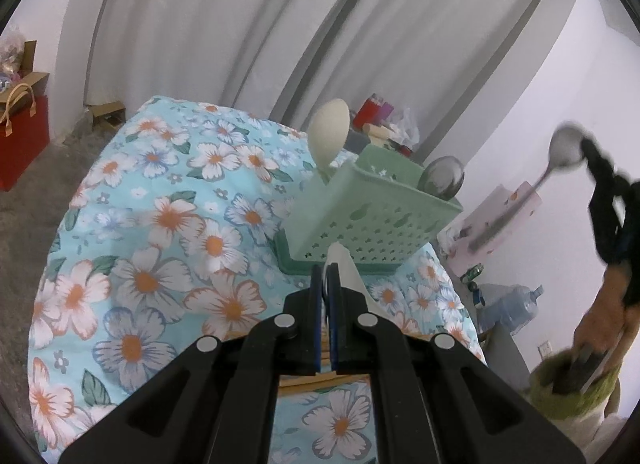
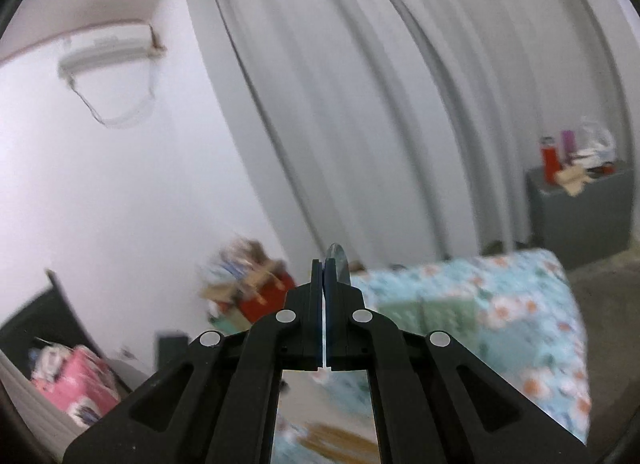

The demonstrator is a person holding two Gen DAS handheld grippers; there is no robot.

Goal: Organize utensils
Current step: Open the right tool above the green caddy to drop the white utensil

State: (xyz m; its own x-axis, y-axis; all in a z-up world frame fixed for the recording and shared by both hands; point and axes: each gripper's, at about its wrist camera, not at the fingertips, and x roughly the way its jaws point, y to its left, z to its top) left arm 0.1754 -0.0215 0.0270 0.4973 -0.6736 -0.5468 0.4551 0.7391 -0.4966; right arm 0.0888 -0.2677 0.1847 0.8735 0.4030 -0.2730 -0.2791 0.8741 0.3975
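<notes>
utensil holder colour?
Pale green, with small cut-out holes in its walls: the utensil holder shows best in the left wrist view.

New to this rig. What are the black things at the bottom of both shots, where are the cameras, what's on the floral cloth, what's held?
No robot: a person holds a black two-finger gripper in each hand, with a fisheye camera on each looking along its fingers. The left gripper is shut on a thin white utensil; which kind is unclear. The right gripper, also visible from the left camera, is shut on a metal spoon raised in the air. On the blue floral tablecloth stands a perforated green plastic basket holding a cream spoon and a metal ladle.
</notes>
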